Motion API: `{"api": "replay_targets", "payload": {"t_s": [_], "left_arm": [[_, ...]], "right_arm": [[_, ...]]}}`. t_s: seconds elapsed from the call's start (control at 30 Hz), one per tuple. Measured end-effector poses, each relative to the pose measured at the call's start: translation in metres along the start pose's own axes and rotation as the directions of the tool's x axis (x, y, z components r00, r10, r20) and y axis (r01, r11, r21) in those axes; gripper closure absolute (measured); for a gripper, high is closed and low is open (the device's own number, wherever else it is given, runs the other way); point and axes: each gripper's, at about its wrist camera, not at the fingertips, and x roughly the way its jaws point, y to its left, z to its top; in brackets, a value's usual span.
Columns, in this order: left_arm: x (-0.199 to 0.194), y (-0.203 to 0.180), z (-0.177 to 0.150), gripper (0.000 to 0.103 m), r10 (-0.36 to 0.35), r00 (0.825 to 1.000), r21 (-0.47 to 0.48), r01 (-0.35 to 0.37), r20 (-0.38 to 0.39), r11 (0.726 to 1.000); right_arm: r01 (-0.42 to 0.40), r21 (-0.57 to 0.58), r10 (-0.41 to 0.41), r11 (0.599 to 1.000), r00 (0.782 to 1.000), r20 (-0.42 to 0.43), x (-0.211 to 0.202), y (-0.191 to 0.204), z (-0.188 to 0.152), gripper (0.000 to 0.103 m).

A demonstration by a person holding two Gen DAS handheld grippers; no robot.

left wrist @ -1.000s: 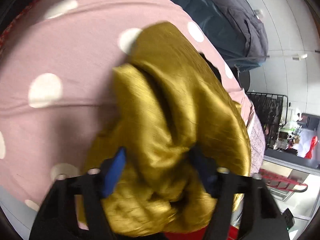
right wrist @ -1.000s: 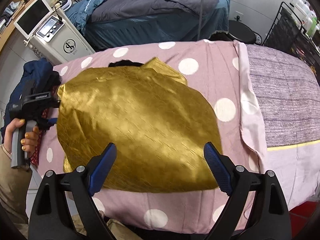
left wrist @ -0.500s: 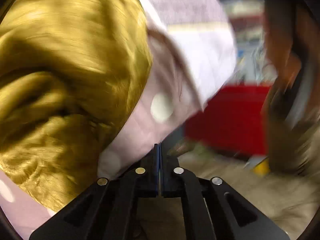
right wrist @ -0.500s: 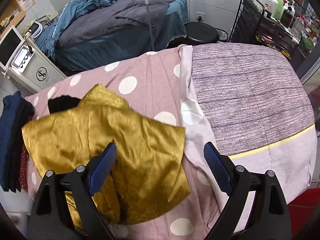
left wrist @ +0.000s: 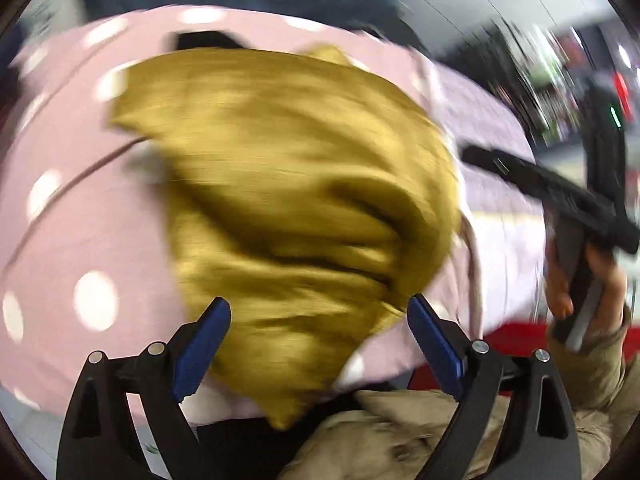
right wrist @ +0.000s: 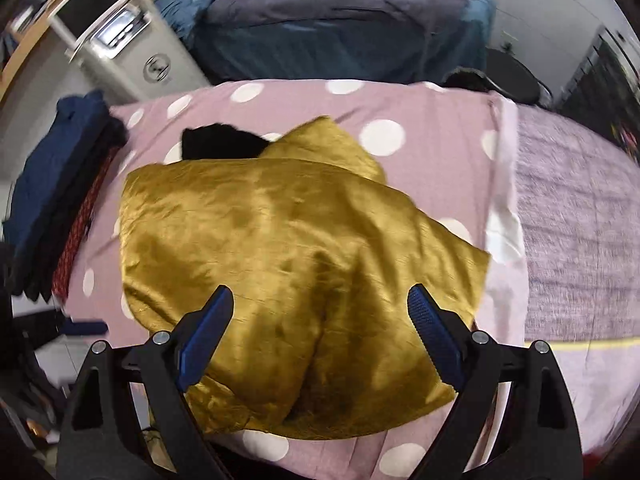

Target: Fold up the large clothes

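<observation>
A gold satin garment [right wrist: 280, 240] lies in a loose, rumpled fold on the pink polka-dot bed sheet [right wrist: 420, 132]. A black piece of cloth [right wrist: 220, 144] peeks out at its far edge. My right gripper [right wrist: 320, 328] hovers open over the garment's near part with nothing between its fingers. The left wrist view is blurred by motion. There my left gripper [left wrist: 316, 344] hangs above the gold garment [left wrist: 300, 200], its jaws opening wide, and the pads press on nothing. A hand [left wrist: 584, 280] at the right holds the other gripper's handle.
A stack of folded dark clothes [right wrist: 52, 200] sits at the bed's left end. A grey-purple blanket [right wrist: 580, 220] covers the right part. Beyond stand a second bed with blue-grey bedding [right wrist: 340, 20], a white machine [right wrist: 132, 52] and a black rack [right wrist: 600, 80].
A second ago my left gripper held a bunch of gold cloth. Half a second ago it was shut and empty by the bed's edge. Now it is open over the garment.
</observation>
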Motion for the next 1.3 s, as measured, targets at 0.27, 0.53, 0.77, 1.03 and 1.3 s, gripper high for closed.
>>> {"api": "replay_targets", "payload": {"t_s": [0.27, 0.53, 0.77, 1.03, 1.3], "left_arm": [[-0.003, 0.092, -0.014, 0.015, 0.006, 0.999, -0.284, 0.005, 0.037, 0.959], [0.039, 0.096, -0.014, 0.016, 0.093, 0.995, -0.266, -0.096, -0.023, 0.959], [0.064, 0.108, -0.008, 0.016, 0.059, 0.996, -0.264, -0.073, -0.062, 0.962], [0.103, 0.105, 0.008, 0.013, -0.042, 0.996, -0.281, 0.018, -0.079, 0.960], [0.141, 0.064, 0.022, 0.063, -0.048, 0.992, -0.123, 0.034, -0.113, 0.992]], "right_arm": [[-0.091, -0.179, 0.090, 0.980, 0.996, -0.016, 0.024, 0.094, 0.052, 0.015], [0.005, -0.397, -0.048, 0.918, 0.994, -0.097, 0.085, 0.163, 0.018, 0.048], [0.158, 0.076, -0.146, 0.984, 0.977, -0.153, 0.073, -0.029, -0.001, 0.093], [0.304, 0.369, -0.196, 0.878, 0.933, -0.301, 0.028, -0.163, -0.067, 0.020], [0.181, 0.297, -0.246, 0.938, 0.948, 0.200, -0.058, -0.093, 0.023, 0.017]]}}
